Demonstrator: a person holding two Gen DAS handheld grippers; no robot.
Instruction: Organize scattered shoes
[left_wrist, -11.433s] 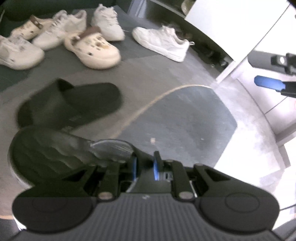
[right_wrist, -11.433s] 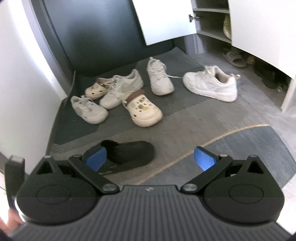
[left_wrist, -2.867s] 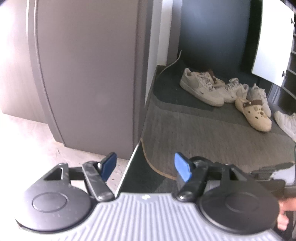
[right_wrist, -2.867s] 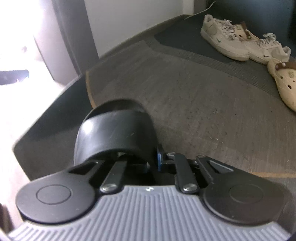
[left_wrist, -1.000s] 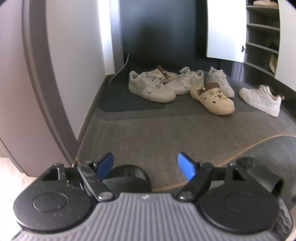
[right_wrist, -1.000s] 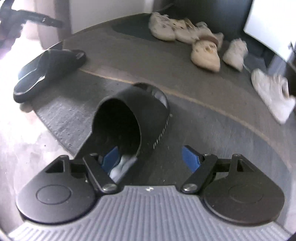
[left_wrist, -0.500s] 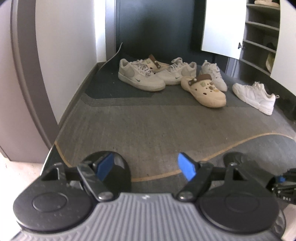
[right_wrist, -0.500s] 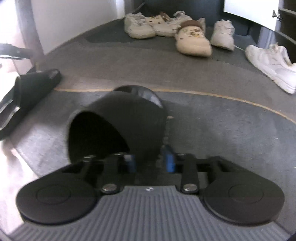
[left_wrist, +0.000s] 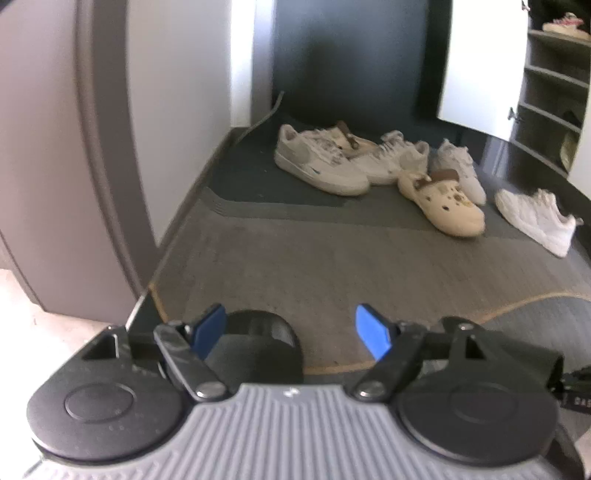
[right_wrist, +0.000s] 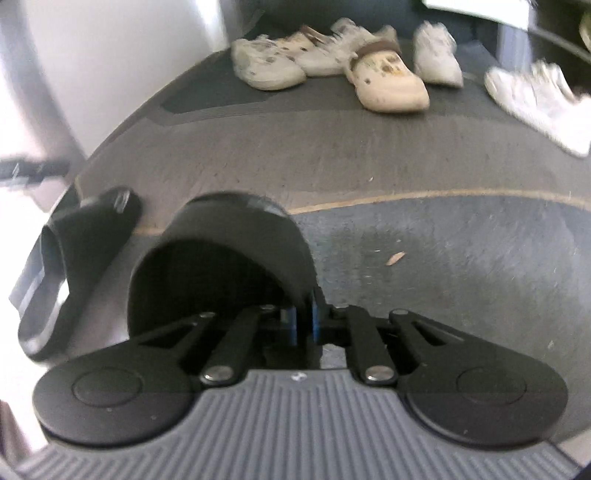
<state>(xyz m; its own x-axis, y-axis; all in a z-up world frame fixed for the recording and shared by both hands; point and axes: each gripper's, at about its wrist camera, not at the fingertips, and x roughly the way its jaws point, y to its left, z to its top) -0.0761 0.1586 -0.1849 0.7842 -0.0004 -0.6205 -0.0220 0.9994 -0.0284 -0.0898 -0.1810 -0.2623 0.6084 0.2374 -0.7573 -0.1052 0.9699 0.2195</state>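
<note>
Both black slides lie on the grey mat near its curved front edge. My right gripper (right_wrist: 303, 321) is shut on the right edge of the strap of one black slide (right_wrist: 229, 251), whose opening faces the camera. The second black slide (right_wrist: 74, 258) rests just to its left, toe pointing away. In the left wrist view, my left gripper (left_wrist: 291, 325) stands open above the mat, and the second slide's toe (left_wrist: 258, 343) shows under its left finger, untouched.
Several pale shoes sit at the back of the mat: white sneakers (left_wrist: 317, 162), a cream clog (left_wrist: 443, 203) and a white trainer (left_wrist: 535, 218). A wall with a grey door frame (left_wrist: 103, 147) bounds the left. A cabinet door (left_wrist: 480, 62) stands ajar beside shelves (left_wrist: 554, 92).
My right gripper has closed on the black slide's strap and swung it round toward the other slide on its left. The left gripper stays open and has shifted slightly.
</note>
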